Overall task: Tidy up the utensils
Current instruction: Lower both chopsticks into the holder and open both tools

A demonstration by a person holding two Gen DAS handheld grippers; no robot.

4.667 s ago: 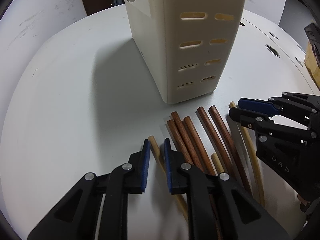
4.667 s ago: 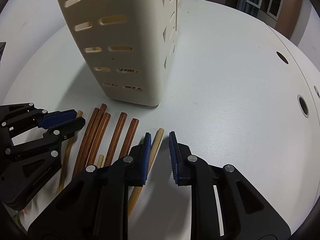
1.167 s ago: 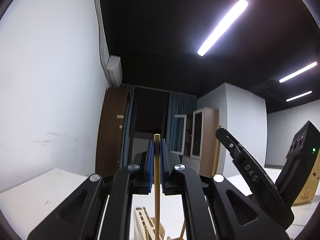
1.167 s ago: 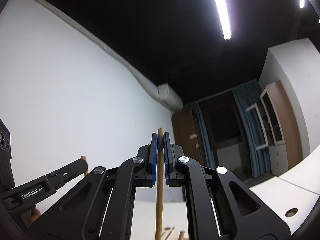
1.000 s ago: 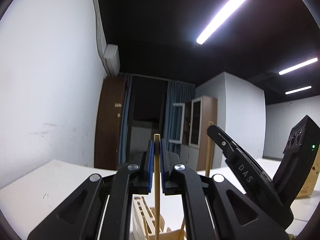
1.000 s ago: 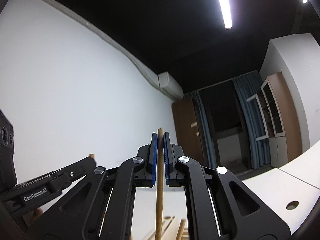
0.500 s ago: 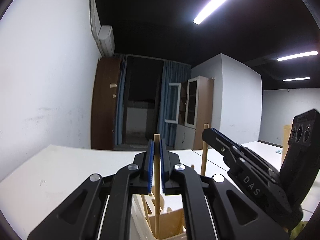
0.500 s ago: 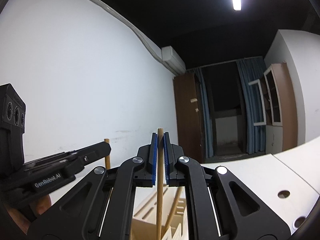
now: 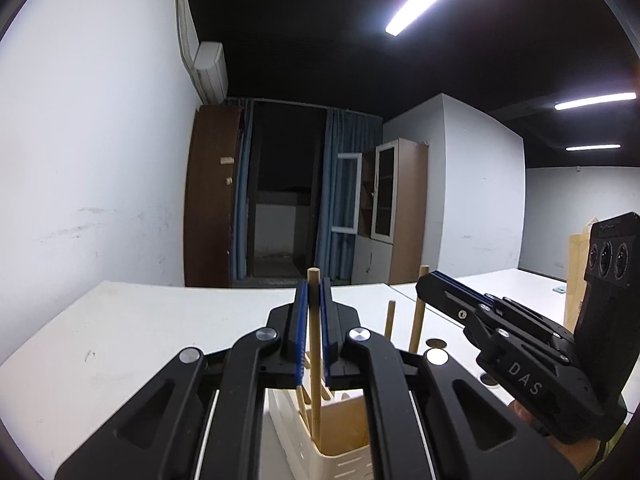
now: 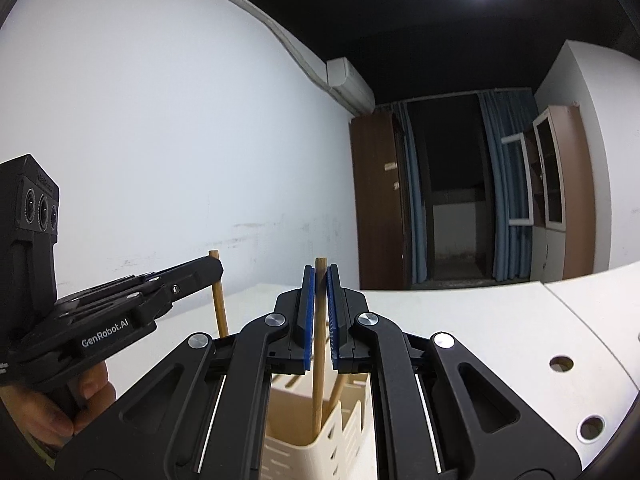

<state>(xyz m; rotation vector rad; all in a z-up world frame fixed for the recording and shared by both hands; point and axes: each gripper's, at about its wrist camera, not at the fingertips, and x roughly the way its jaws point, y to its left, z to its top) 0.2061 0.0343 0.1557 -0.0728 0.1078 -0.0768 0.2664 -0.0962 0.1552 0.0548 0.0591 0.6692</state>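
Note:
In the left wrist view my left gripper (image 9: 313, 292) is shut on a pale wooden chopstick (image 9: 315, 344) that stands upright, its lower end inside the open top of the cream slotted holder (image 9: 340, 456). My right gripper (image 10: 320, 276) is shut on a second pale chopstick (image 10: 319, 360), also upright with its lower end inside the holder (image 10: 316, 456). The two grippers are side by side: the right gripper (image 9: 436, 286) shows to the right in the left wrist view, and the left gripper (image 10: 208, 270) shows to the left in the right wrist view. Other chopsticks (image 9: 389, 318) stand in the holder.
The holder stands on a white table (image 10: 500, 320) with round holes (image 10: 561, 364) toward the right. A hand (image 10: 76, 404) holds the left gripper's handle. A tan block (image 9: 576, 276) stands at the far right. A wall, cabinets and curtains lie beyond.
Both grippers, each holding its chopstick throughout, have tipped from pointing up to about level. The holder has come into view below them, and the chopsticks' lower ends now sit inside its top.

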